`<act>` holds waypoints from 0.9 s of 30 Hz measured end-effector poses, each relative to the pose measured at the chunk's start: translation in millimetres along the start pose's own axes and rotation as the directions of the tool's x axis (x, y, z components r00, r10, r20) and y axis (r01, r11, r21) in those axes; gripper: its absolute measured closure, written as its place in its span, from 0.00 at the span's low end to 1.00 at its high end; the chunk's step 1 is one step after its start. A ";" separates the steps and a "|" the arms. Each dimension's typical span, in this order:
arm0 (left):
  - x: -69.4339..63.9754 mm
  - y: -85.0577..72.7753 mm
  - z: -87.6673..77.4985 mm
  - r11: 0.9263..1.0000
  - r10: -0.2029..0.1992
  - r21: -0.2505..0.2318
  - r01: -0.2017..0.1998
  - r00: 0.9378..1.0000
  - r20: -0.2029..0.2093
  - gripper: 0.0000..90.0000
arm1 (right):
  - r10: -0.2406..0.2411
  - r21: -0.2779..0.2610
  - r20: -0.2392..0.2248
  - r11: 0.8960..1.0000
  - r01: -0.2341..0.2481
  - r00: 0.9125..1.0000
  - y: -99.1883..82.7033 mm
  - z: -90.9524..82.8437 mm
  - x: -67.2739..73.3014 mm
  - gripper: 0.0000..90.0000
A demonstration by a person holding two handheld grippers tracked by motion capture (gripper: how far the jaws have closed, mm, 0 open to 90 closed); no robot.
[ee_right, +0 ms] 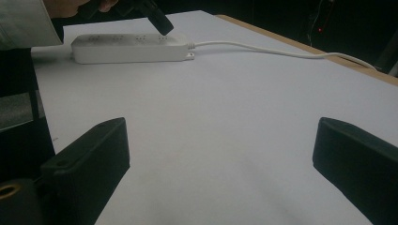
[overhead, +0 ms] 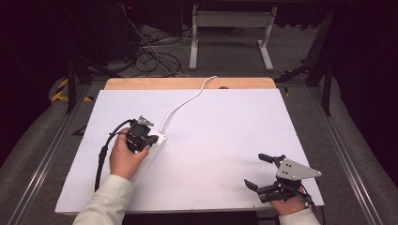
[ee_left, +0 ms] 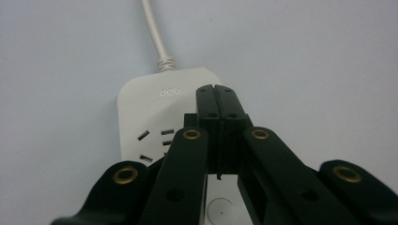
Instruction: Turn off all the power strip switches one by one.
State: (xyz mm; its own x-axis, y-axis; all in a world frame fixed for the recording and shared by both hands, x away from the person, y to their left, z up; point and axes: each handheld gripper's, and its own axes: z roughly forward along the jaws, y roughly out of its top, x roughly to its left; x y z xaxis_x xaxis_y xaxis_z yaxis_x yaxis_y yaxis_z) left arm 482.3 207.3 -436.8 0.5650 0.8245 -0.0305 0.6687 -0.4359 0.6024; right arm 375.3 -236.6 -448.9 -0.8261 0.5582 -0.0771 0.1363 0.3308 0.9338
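Left gripper (ee_left: 217, 91): jaws pressed together, nothing clamped between them; tips held over the cord end of the power strip (ee_left: 150, 110), beside its sockets. Contact with the strip's top cannot be told. In the high view the gripper (overhead: 141, 133) is seen held in the left hand (overhead: 124, 157), directly over the strip (overhead: 157, 143).

Right gripper (overhead: 258, 171): jaws spread wide apart, nothing held; kept near the table's front right corner, well apart from the strip, above bare surface.

Power strip: white, long, laid flat on the left half of the table (overhead: 225, 131). Its cord (overhead: 185, 103) is run toward the far edge.

Table: white sheet over a wooden top, the wood visible along the far edge.
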 end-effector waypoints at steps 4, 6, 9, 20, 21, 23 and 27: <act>1.7 -1.3 1.5 1.000 0.002 0.010 -0.002 1.000 -0.002 1.00 | 0.001 0.001 0.000 1.000 -0.001 1.000 -0.1 -0.3 -0.1 0.05; 1.9 -1.8 2.3 1.000 0.009 0.020 -0.008 1.000 -0.007 1.00 | 0.000 0.003 0.001 1.000 0.000 1.000 -0.1 -0.3 -0.2 0.05; 3.4 -3.1 3.5 1.000 0.001 0.027 -0.001 1.000 -0.009 1.00 | 0.000 0.003 -0.001 1.000 0.000 1.000 -0.1 -0.2 -0.4 0.05; 1.8 -4.3 6.2 0.999 -0.002 0.038 0.002 1.000 0.000 1.00 | 0.000 0.004 -0.001 1.000 0.000 1.000 -0.2 -0.1 0.0 0.05; 2.0 -4.4 5.9 0.999 -0.003 0.040 0.003 1.000 -0.001 1.00 | 0.000 0.005 -0.001 1.000 0.000 1.000 -0.2 0.1 0.0 0.05; 2.2 -4.7 5.8 0.999 0.003 0.040 -0.003 1.000 -0.004 1.00 | -0.001 0.004 -0.002 1.000 0.001 1.000 -0.2 0.2 0.1 0.05; 2.5 -5.1 5.8 0.999 0.003 0.038 -0.003 1.000 -0.001 1.00 | -0.001 0.006 -0.001 1.000 0.001 1.000 -0.2 0.0 0.3 0.05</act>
State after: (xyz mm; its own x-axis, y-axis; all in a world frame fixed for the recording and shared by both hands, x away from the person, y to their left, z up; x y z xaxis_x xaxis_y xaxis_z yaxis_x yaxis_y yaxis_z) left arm 483.2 209.5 -444.5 0.5665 0.8236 -0.0275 0.6848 -0.4519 0.5717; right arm 375.1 -236.5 -449.1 -0.8269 0.5570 -0.0779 0.1387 0.3362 0.9315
